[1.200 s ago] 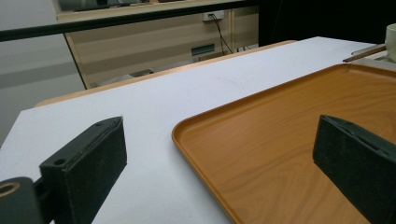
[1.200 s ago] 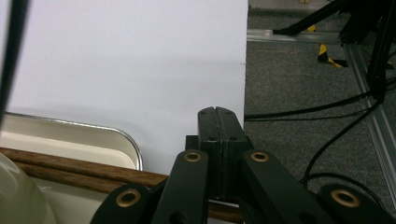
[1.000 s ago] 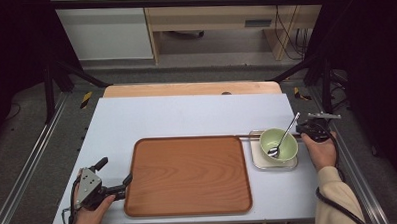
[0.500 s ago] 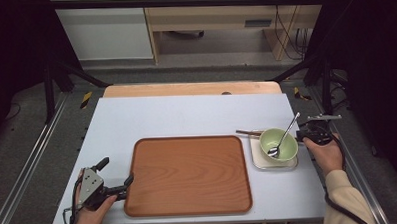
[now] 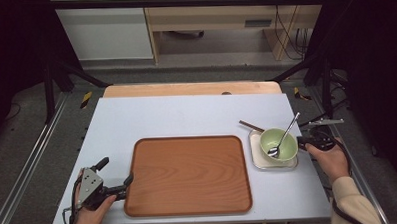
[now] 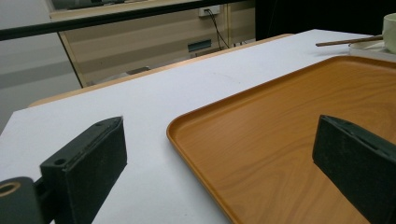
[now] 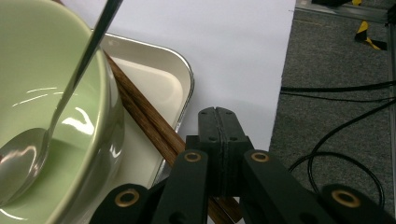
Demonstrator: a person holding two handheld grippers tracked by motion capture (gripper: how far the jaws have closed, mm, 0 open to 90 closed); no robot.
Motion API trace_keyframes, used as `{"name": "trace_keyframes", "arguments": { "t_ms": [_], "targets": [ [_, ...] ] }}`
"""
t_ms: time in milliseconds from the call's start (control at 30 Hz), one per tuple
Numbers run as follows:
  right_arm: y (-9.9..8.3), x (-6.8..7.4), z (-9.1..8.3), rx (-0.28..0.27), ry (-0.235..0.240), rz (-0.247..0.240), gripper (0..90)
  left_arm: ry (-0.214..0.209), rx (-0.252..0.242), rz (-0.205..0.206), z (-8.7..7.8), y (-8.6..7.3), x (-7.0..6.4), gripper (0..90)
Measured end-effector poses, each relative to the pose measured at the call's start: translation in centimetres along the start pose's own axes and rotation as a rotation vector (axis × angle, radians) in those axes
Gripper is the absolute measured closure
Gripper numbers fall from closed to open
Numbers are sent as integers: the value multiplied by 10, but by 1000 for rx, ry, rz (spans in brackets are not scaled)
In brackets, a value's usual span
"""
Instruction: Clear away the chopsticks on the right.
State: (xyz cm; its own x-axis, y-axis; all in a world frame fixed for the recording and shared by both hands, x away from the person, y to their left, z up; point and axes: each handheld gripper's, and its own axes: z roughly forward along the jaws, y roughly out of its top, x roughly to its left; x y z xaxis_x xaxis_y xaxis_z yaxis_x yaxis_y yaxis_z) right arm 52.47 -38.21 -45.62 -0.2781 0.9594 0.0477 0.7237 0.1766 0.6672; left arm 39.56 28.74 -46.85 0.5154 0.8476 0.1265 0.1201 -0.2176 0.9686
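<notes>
A light green bowl (image 5: 269, 139) holding a metal spoon (image 5: 286, 134) sits on a small white dish (image 5: 255, 159) at the table's right. Brown chopsticks (image 5: 249, 125) lie across that dish behind the bowl. My right gripper (image 5: 303, 141) is shut beside the dish's right edge. In the right gripper view its jaws (image 7: 217, 114) press together, and the chopsticks (image 7: 144, 116) run underneath them, past the bowl (image 7: 42, 70) and spoon (image 7: 86, 49). My left gripper (image 5: 115, 171) is open at the front left, one jaw over the big wooden tray (image 5: 188, 175), the other over the table.
The white tabletop (image 5: 186, 112) stretches behind the wooden tray (image 6: 280, 116). Its right edge runs close to the dish (image 7: 154, 79), with grey floor and black cables (image 7: 336, 88) beyond it. A wooden board (image 5: 190, 88) borders the far side.
My right gripper has slid left and nearer along the dish's right side. The far tip of the chopsticks has shifted left, past the dish's corner. My left gripper has stayed put.
</notes>
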Motion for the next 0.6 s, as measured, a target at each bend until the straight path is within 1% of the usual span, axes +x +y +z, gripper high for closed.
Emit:
{"name": "trace_keyframes", "arguments": {
  "t_ms": [233,367,467,533,600],
  "targets": [
    [0,0,-3,-1,10,-12,900,2,-1,1,0,0,0,27],
    [0,0,-4,-7,8,-6,900,2,-1,2,0,0,0,27],
    [0,-1,-6,-13,6,-13,900,2,-5,-4,0,0,1,27],
    [0,-1,-9,-18,4,-1,890,3,-4,-6,0,0,1,27],
    [0,-3,-11,-15,0,-3,883,3,-5,-5,0,0,1,27]
  ]
}}
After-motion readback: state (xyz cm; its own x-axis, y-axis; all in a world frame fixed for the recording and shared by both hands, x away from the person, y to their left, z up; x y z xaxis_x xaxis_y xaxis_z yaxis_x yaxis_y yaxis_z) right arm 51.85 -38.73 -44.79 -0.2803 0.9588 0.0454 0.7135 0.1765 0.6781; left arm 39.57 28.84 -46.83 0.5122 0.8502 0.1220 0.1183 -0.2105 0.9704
